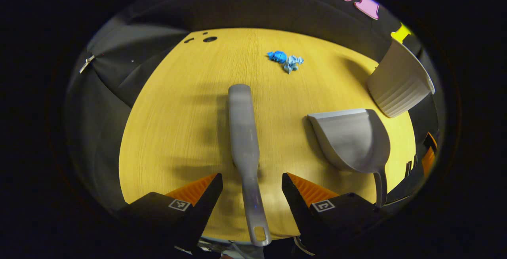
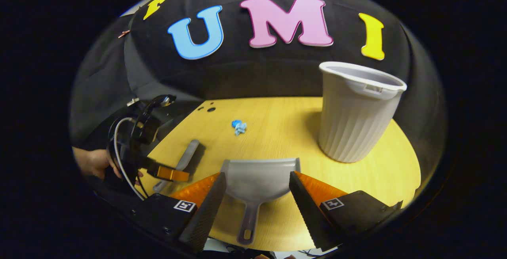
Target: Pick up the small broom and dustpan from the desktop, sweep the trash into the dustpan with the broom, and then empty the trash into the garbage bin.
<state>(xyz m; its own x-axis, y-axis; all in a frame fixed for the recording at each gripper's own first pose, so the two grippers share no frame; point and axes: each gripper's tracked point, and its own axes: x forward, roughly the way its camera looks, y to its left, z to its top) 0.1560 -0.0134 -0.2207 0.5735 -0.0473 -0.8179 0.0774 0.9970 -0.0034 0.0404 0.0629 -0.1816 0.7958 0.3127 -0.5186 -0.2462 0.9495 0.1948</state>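
A grey small broom (image 1: 242, 124) lies flat on the yellow wooden desktop (image 1: 174, 116), its handle running toward me between the spread fingers of my left gripper (image 1: 251, 176), which is open and does not press on it. To its right rests the grey dustpan (image 1: 352, 140). In the right gripper view the dustpan (image 2: 257, 178) lies mouth-away, its handle pointing toward me under my open right gripper (image 2: 257, 175). Crumpled blue paper trash (image 1: 286, 61) (image 2: 239, 126) sits farther back. The broom (image 2: 191, 153) and left gripper (image 2: 168, 173) appear at the left there.
A white ribbed garbage bin (image 2: 356, 112) (image 1: 398, 82) stands upright at the desk's right, behind the dustpan. A hand (image 2: 93, 163) holds the left gripper, with a cable looping beside it. Small holes (image 1: 209, 39) mark the desk's far left corner. Black cloth walls surround the desk.
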